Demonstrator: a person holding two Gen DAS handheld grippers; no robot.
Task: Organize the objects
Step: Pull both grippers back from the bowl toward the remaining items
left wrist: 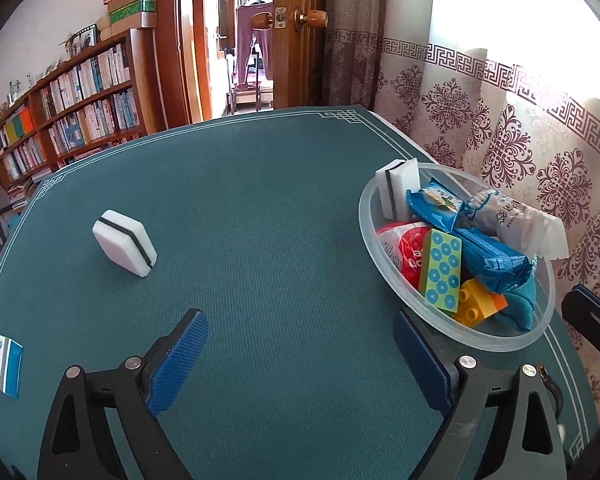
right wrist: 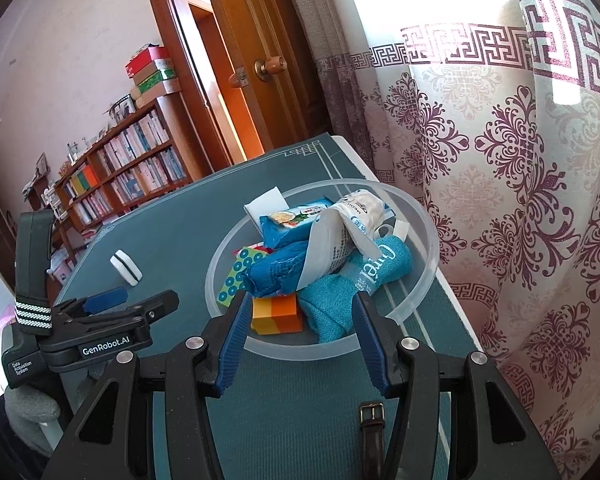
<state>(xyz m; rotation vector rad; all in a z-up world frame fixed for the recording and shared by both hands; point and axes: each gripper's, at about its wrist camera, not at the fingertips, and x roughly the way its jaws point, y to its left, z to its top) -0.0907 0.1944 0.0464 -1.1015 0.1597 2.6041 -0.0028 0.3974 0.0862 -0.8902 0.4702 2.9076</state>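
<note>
At the bottom of the left wrist view, the left gripper (left wrist: 300, 356) hangs over the teal felt table mat (left wrist: 260, 208), blue pads wide apart, nothing between them. Left of centre, a white sponge block with a black stripe (left wrist: 125, 248) lies alone on the mat. A white-and-blue card box (left wrist: 0, 362) sits at the left edge. Right of frame, the clear round plastic bowl (left wrist: 384, 276) holds blue snack packets (left wrist: 488, 256) and a yellow toy brick (left wrist: 476, 300). In the right wrist view, the right gripper (right wrist: 300, 312) is spread over the bowl's near rim, empty, above a teal folded cloth (right wrist: 328, 308).
</note>
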